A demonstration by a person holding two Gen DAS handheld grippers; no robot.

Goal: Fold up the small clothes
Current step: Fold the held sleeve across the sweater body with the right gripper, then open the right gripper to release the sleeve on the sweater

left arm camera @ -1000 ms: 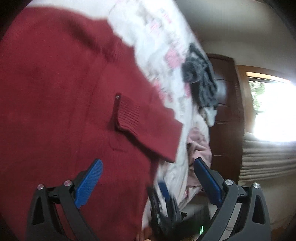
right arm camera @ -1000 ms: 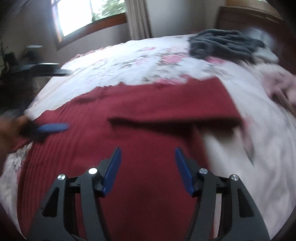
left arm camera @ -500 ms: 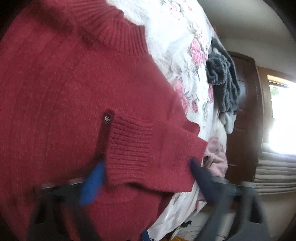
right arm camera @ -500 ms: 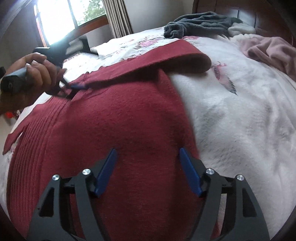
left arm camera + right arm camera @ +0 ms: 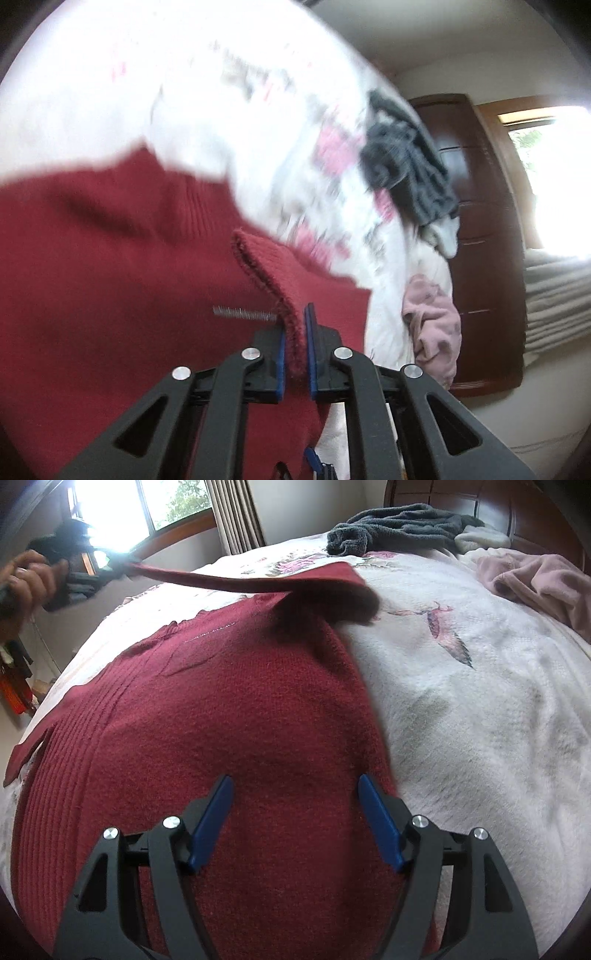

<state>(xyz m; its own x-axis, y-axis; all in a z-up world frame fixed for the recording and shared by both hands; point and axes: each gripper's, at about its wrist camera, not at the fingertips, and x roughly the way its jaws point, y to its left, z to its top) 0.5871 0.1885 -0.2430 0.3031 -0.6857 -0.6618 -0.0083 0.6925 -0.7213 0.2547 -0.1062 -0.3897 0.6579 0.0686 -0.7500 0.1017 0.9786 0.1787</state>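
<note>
A dark red knit sweater (image 5: 229,716) lies spread on the white floral bedspread (image 5: 480,701). In the left wrist view my left gripper (image 5: 294,328) is shut on the ribbed cuff of the sweater's sleeve (image 5: 266,273) and holds it up off the body of the sweater (image 5: 110,295). From the right wrist view that sleeve (image 5: 258,579) stretches taut up to the left gripper (image 5: 99,568), held by a hand (image 5: 26,579). My right gripper (image 5: 295,794) hovers open over the sweater's lower right part, near its side edge.
A dark grey garment (image 5: 399,526) and a white one (image 5: 480,537) lie at the head of the bed by the wooden headboard (image 5: 524,513). A pink garment (image 5: 535,579) sits at the right. A window (image 5: 147,506) and curtain are behind the left hand.
My left gripper has shut on the sleeve cuff and lifted it off the sweater, pulling the sleeve taut. The right gripper stays open over the sweater's lower part.
</note>
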